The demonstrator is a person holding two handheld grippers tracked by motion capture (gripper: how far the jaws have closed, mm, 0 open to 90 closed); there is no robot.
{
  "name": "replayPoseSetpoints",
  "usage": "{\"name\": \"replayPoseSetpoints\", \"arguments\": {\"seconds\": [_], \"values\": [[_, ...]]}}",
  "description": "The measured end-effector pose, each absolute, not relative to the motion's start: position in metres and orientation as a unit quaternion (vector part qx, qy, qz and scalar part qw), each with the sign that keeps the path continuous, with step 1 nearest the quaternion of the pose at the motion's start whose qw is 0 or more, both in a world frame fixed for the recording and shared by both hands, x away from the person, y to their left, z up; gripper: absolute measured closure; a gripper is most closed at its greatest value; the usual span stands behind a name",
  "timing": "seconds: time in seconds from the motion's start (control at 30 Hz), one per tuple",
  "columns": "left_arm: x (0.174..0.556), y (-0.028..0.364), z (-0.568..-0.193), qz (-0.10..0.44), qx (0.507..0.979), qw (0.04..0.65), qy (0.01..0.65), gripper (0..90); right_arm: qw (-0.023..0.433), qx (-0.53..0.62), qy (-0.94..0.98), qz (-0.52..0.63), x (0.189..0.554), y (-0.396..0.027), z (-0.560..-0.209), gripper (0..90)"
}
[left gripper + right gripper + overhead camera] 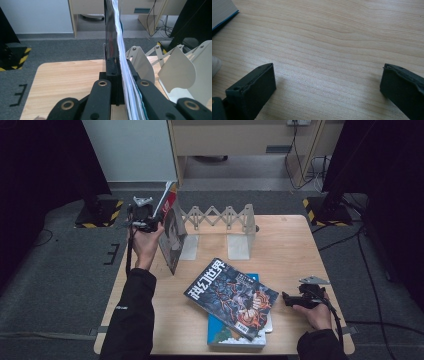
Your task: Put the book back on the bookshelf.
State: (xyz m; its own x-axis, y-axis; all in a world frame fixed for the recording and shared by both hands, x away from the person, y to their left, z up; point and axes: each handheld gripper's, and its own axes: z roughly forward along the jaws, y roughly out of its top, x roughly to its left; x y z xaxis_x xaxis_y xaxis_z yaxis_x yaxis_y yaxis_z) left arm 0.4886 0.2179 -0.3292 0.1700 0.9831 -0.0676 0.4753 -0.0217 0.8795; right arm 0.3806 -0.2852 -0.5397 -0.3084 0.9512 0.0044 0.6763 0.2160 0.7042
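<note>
Magazine (171, 232) upright in left gripper (117, 82), beside rack (220, 220).

A pale wooden table (290, 245) carries it all. Beyond the left jaws, a white accordion book rack (225, 227) stands at the far edge, a red-covered magazine (172, 237) upright on the tabletop beside it. Left of the right jaws, a dark comic magazine (232, 297) lies atop a blue book (225, 335).
</note>
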Motion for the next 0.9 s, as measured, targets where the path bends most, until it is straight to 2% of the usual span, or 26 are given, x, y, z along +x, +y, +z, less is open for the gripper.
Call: {"name": "replayPoseSetpoints", "arguments": {"seconds": [0.67, 0.9], "values": [[0.485, 0.209, -0.329, 0.338, 0.662, 0.385, 0.547, 85.6, 0.223, 0.545, 0.747, 0.309, 0.381, -0.285, -0.54, 0.4], [0.48, 0.21, -0.33, 0.337, 0.663, 0.399, 0.537, 80.1, 0.223, 0.545, 0.747, 0.309, 0.381, -0.285, -0.54, 0.4]]}}
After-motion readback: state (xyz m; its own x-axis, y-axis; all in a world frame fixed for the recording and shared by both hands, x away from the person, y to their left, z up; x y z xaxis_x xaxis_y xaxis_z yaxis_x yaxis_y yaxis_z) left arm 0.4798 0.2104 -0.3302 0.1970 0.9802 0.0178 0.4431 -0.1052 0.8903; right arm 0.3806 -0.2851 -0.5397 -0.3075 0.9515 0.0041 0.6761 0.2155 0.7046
